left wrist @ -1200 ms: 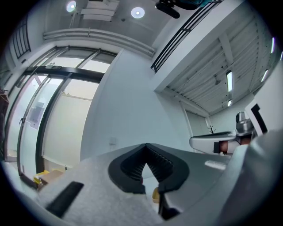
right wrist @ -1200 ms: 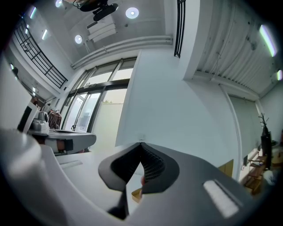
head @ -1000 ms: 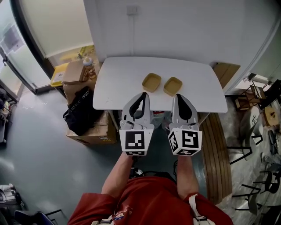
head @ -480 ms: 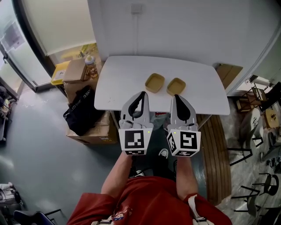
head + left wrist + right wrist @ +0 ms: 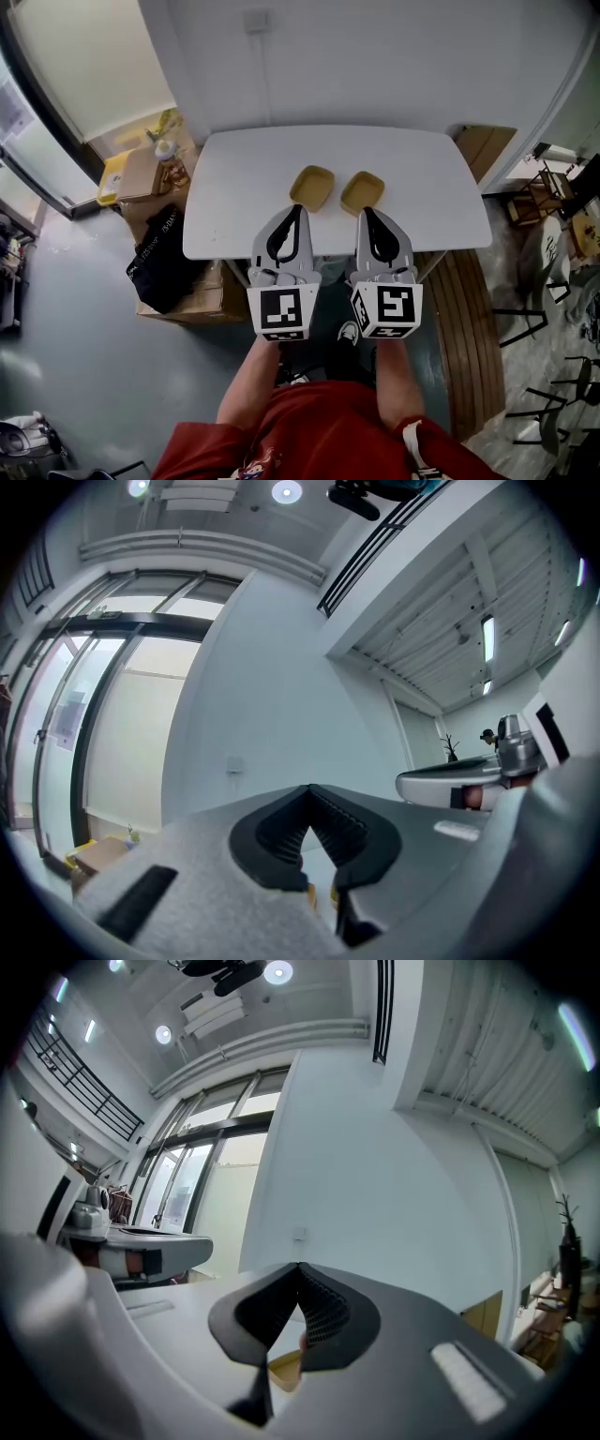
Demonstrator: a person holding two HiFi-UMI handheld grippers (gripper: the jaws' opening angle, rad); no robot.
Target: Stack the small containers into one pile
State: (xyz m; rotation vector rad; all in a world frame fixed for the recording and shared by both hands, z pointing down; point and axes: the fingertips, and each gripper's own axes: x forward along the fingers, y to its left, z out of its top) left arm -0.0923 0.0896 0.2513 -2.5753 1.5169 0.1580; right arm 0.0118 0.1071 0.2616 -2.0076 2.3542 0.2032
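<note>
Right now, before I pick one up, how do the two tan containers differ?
The left container lies ahead of the left tool; the right container lies ahead of the right tool. The left container sits slightly farther from the near edge of the table than the right container. Both are tan, shallow, empty, open side up and similar in size, side by side, not yet stacked.

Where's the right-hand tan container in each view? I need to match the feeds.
Head view: right container on the white table, just beyond the right gripper tip.
Left gripper view: only a tan sliver under the shut tongs; which container, cannot tell.
Right gripper view: tan rim below the shut tongs, probably this container.
Shared landmark: the wall plate above the table.
</note>
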